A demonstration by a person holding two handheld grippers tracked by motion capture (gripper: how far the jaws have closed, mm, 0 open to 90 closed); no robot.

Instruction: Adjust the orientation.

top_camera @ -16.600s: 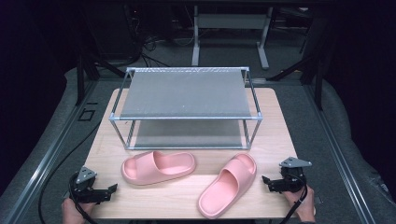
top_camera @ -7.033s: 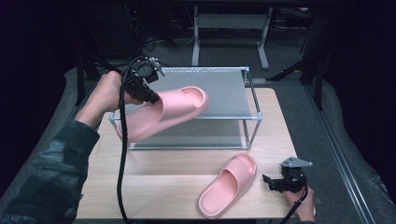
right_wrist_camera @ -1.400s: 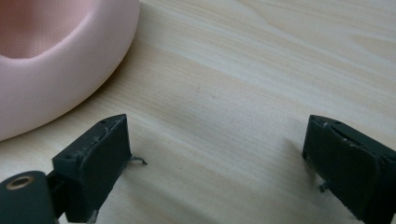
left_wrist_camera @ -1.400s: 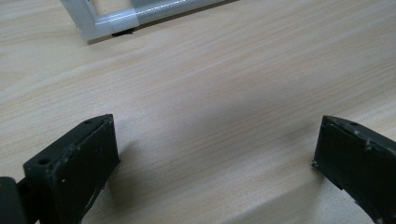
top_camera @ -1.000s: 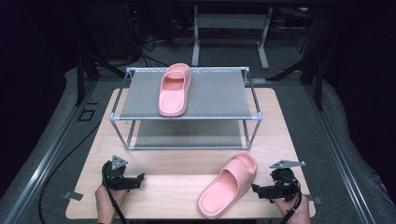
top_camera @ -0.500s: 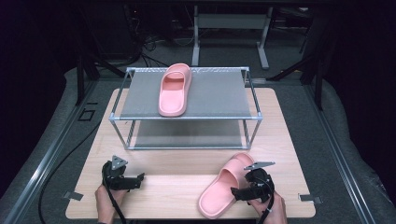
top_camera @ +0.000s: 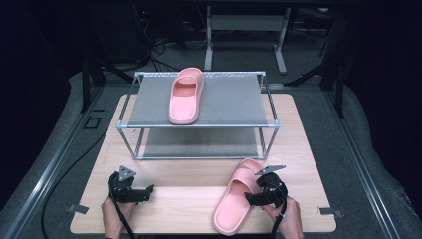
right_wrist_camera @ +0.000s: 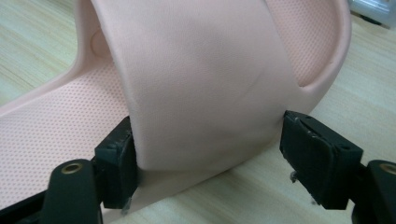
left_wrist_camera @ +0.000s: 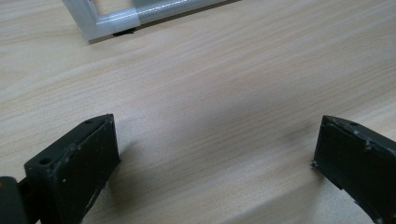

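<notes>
A wooden table point(top_camera: 199, 196) is seen from above, with a metal two-shelf rack point(top_camera: 199, 114) set on its far half; one pink slipper point(top_camera: 185, 95) lies flat on the rack's top shelf, towards the left side, its toe end pointed away from the person.

A second pink slipper point(top_camera: 238, 195) lies on the table in front of the rack's right corner, sole down, angled with its toe end towards the rack and its heel end near the table's front edge; it is well apart from the rack leg.

The right gripper point(top_camera: 255, 198) is held at the slipper's right side, at the level of the strap; in the right gripper view the strap of this slipper point(right_wrist_camera: 201, 88) is seen between the two black jaws; the left jaw is pressed against the strap's edge, while the other jaw stands just beside the strap's opposite edge, and contact there cannot be told; the jaws are part-way apart around the strap, not yet clamped firmly as far as can be seen. The slipper's sole is seen resting on the wood.

The left gripper point(top_camera: 144, 191) is held low over the front left part of the table, well apart from both slippers; its jaws are spread wide with bare wood point(left_wrist_camera: 224, 116) between them; a foot of the rack point(left_wrist_camera: 109, 23) is seen ahead at the top of the left gripper view.
</notes>
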